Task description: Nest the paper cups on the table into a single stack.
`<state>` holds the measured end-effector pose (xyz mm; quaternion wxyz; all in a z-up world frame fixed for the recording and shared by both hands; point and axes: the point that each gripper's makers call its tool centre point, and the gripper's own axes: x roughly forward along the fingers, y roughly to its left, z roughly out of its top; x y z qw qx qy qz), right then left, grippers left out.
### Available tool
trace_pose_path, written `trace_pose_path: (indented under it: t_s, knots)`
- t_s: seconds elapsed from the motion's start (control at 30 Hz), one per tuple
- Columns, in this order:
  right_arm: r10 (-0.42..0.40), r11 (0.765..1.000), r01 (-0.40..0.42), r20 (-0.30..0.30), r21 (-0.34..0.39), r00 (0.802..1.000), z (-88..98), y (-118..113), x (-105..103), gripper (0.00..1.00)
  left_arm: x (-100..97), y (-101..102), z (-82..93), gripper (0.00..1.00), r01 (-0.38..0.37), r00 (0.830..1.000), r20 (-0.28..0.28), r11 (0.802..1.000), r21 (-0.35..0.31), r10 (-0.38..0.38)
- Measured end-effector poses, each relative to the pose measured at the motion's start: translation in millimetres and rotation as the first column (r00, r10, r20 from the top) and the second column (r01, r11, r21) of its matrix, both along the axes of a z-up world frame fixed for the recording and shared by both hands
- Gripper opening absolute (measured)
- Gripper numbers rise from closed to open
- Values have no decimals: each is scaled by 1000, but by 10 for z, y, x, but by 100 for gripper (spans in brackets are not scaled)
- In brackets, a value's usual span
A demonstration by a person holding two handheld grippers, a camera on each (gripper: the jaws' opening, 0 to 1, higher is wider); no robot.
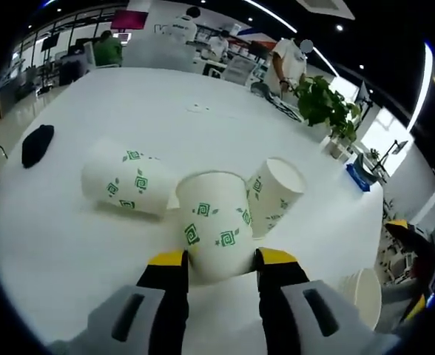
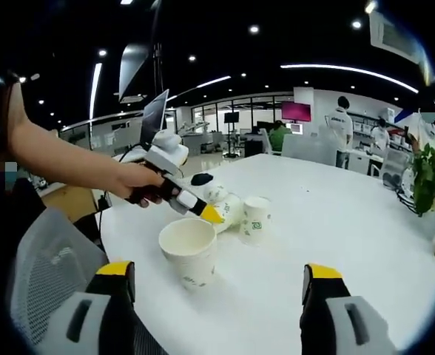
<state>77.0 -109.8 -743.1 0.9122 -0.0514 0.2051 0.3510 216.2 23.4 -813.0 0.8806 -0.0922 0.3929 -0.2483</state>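
Paper cup point(image 1: 216, 222) clamped btwn left gripper point(image 1: 221, 265) jaws, mouth up, ready to nest. Right gripper point(image 2: 217, 285) spread wide, empty, hovering near upright cup point(image 2: 189, 251), prob. stack base. Two cups point(image 1: 126, 185) point(image 1: 274, 194) lie tipped on table point(image 1: 166, 111) further back

left gripper point(image 1: 221, 260): we see its yellow-tipped jaws closed against something between them.
right gripper point(image 2: 219, 279): our jaws spread wide, nothing between.
left hand point(image 2: 145, 185): wrapped round the left gripper's handle, forearm outstretched.
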Motion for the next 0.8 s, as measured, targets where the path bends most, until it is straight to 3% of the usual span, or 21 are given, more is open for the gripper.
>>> trace_pose_path:
  t_s: [0.3, 0.8]
  knots:
    - [18, 1000, -18, 4, -11, 1000, -5, 29, -24, 95, -239, 123, 57, 34, 50, 998, 26, 999, 16, -50]
    - [35, 999, -35, 3, -16, 999, -12, 55, -45, 94, -510, 295, 186, 34, 85, 995, 57, 996, -20, -84]
